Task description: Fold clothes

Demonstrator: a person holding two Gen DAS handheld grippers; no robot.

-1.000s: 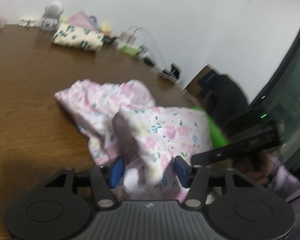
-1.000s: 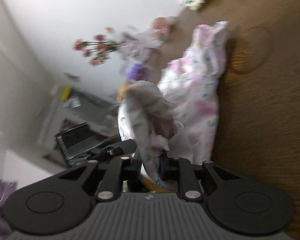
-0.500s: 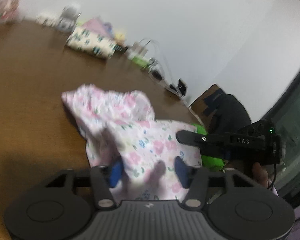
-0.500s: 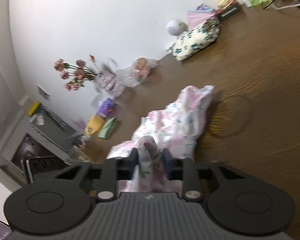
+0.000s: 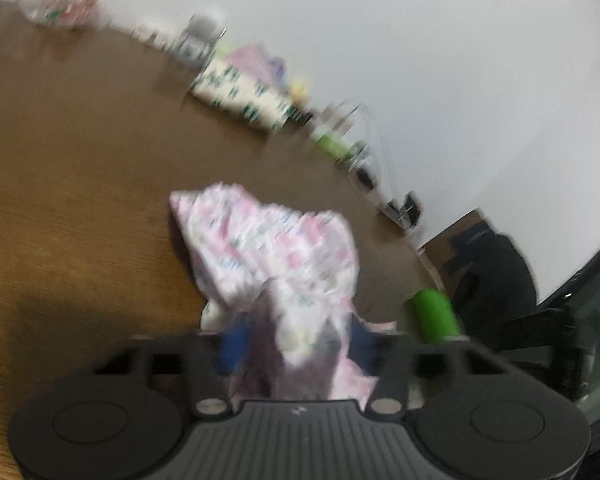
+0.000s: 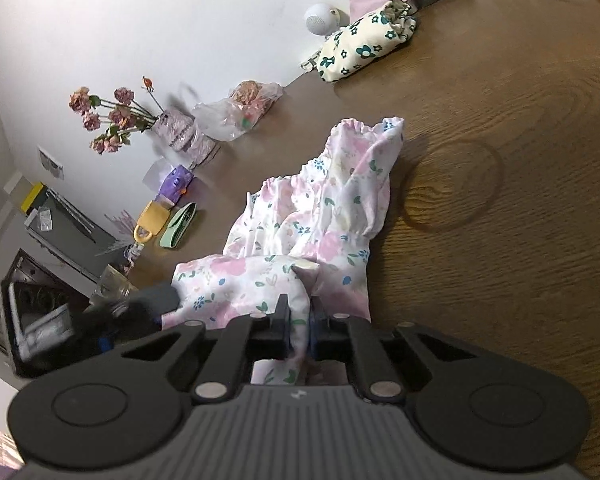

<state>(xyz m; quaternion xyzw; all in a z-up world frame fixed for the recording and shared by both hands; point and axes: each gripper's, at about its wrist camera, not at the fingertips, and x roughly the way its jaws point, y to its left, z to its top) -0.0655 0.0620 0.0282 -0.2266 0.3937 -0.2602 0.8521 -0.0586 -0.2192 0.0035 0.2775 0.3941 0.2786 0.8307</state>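
My right gripper [image 6: 299, 330] is pressed together on a fold of the pink floral garment [image 6: 320, 208], the cloth pinched right between its fingers and bunching up just ahead of them. From that pinch the garment runs away from me across the wooden table [image 6: 520, 240], its gathered, ruffled edge lying farthest out. To the left of my right gripper the other tool's dark body pokes in at the garment's near corner, blurred and partly cut off.

My left gripper [image 5: 296, 344] has the same garment [image 5: 276, 248] bunched between its blue pads [image 5: 233, 346]. The fingers stand fairly wide with cloth filling the gap, but this view is smeared by motion and I cannot tell whether they actually grip it. The cloth rises from the gap and spreads forward onto the table [image 5: 72, 200]. Just right of the fingers is a green object [image 5: 434, 314] I cannot identify.

Farther off, well apart from the garment, a folded cream cloth with dark green flowers [image 6: 364, 50] lies by the wall, a white round object [image 6: 318, 18] just beside it. Off to the left of my right gripper are a clear plastic bag [image 6: 240, 110] and dried pink flowers [image 6: 108, 118]. The far clutter in the left view is too blurred to name.
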